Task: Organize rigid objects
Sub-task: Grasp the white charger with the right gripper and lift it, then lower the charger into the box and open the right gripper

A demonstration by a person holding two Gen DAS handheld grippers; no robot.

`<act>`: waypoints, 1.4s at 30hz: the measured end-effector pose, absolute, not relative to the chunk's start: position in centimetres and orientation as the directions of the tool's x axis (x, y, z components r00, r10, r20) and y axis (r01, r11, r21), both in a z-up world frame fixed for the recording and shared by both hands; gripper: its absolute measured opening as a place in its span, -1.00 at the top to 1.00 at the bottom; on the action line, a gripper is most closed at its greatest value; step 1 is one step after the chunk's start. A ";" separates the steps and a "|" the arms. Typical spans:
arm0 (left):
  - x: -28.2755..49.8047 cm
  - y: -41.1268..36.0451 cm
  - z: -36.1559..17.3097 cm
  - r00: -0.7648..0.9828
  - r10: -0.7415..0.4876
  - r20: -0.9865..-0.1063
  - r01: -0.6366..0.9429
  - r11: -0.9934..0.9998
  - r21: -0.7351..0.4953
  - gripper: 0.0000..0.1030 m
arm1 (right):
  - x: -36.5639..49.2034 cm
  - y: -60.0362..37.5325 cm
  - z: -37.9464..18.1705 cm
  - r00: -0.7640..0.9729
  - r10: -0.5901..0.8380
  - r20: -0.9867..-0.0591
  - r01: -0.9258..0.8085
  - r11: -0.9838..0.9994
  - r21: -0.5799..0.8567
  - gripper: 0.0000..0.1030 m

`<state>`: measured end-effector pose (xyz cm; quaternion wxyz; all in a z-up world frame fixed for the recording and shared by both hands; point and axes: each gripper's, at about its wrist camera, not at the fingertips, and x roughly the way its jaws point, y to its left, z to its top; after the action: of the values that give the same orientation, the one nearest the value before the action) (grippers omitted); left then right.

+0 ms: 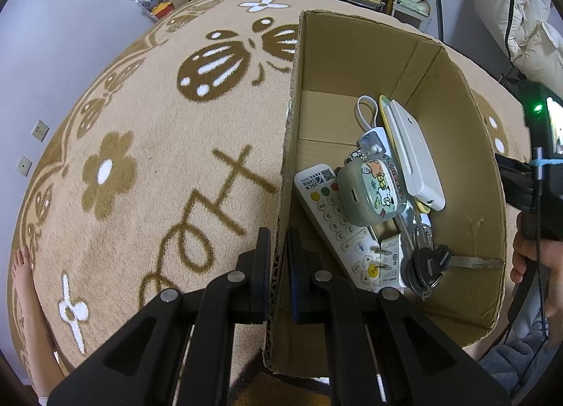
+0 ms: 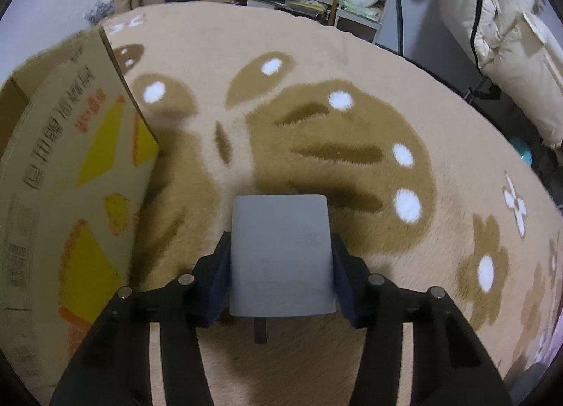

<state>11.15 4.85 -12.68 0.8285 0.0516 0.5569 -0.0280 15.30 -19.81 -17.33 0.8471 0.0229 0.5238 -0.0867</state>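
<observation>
L gripper [image 1: 279, 258] pinches box wall [image 1: 283, 173]; R gripper [image 2: 280, 265] straddles grey block [image 2: 280, 254], angled down.

Matt corrugated cardboard box [image 1: 352, 64], fuzzy pile rug [image 1: 158, 145], smooth grey plastic charger [image 2: 281, 258].

One box [image 1: 369, 64]; one remote [image 1: 337, 226]

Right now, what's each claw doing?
Left gripper shut on cardboard box wall. Right gripper clamped around grey block on rug. Nothing blocking.
</observation>
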 end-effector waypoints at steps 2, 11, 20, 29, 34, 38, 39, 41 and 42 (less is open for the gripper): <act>11.1 4.8 -12.7 0.377 0.008 -0.926 0.103 0.993 0.051 0.85 | 15.0 -19.3 -16.0 0.473 -0.104 -0.875 0.167 0.986 -0.027 -0.08; 11.1 4.9 -12.7 0.378 0.001 -0.926 0.105 0.994 0.044 0.85 | 12.9 -16.4 -8.2 0.675 0.001 -0.738 0.089 0.993 0.083 -0.08; 11.1 4.8 -12.8 0.379 0.004 -0.925 0.103 0.994 0.046 0.85 | 11.2 -12.0 -5.8 0.722 0.147 -0.676 -0.082 0.988 0.128 -0.08; 11.1 4.8 -12.8 0.379 0.004 -0.925 0.103 0.994 0.046 0.85 | 11.7 -9.9 -9.0 0.639 0.175 -0.749 -0.129 0.984 0.120 -0.08; 11.1 4.8 -12.8 0.379 0.001 -0.925 0.104 0.994 0.044 0.85 | 11.5 -9.3 -10.1 0.601 0.159 -0.783 -0.137 0.986 0.095 -0.09; 11.1 4.9 -12.7 0.381 -0.003 -0.925 0.104 0.994 0.039 0.85 | 10.7 -8.9 -9.4 0.641 0.144 -0.754 -0.149 0.987 0.062 -0.09; 11.1 5.0 -12.7 0.381 -0.007 -0.925 0.105 0.994 0.035 0.84 | 10.5 -8.9 -8.9 0.650 0.149 -0.745 -0.152 0.986 0.064 -0.09; 11.0 5.0 -12.5 0.385 -0.001 -0.923 0.104 0.994 0.042 0.84 | 10.3 -9.2 -8.3 0.654 0.145 -0.743 -0.142 0.988 0.068 -0.09; 10.9 4.9 -12.4 0.385 -0.006 -0.923 0.105 0.994 0.037 0.84 | 10.1 -9.4 -8.2 0.652 0.143 -0.745 -0.136 0.988 0.071 -0.10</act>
<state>10.93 4.94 -12.43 0.8308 0.0446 0.5537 -0.0334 10.12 -9.38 -8.19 0.9087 0.0044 0.4103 0.0767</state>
